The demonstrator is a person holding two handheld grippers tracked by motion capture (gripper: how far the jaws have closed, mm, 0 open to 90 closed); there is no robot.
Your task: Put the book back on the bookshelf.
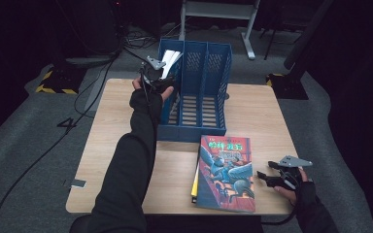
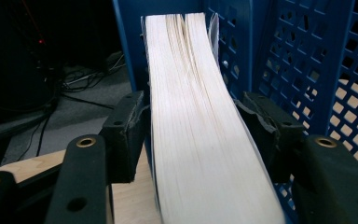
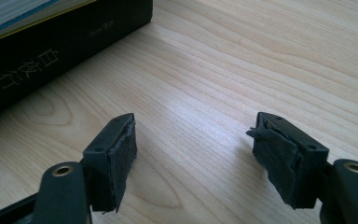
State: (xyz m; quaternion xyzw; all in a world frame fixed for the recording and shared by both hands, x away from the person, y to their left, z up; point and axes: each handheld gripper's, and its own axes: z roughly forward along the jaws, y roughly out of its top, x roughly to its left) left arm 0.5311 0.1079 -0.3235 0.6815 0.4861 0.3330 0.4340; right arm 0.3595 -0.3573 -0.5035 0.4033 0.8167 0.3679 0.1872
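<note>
Wooden table (image 1: 126,145) stands on grey carpet (image 1: 29,141) in dark room.

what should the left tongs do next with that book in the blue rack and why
Probably draw the left tongs straight back. The book already stands in the blue rack's left slot, and the pads sit beside it with a gap on the right, so it looks released.

A light wooden table (image 1: 126,150) carries the things. A blue file rack (image 1: 209,92) with three compartments stands on it at the far side. Just in front of the rack, near the table's front edge, lies a stack of books (image 1: 226,172) with an illustrated cover on top
</note>
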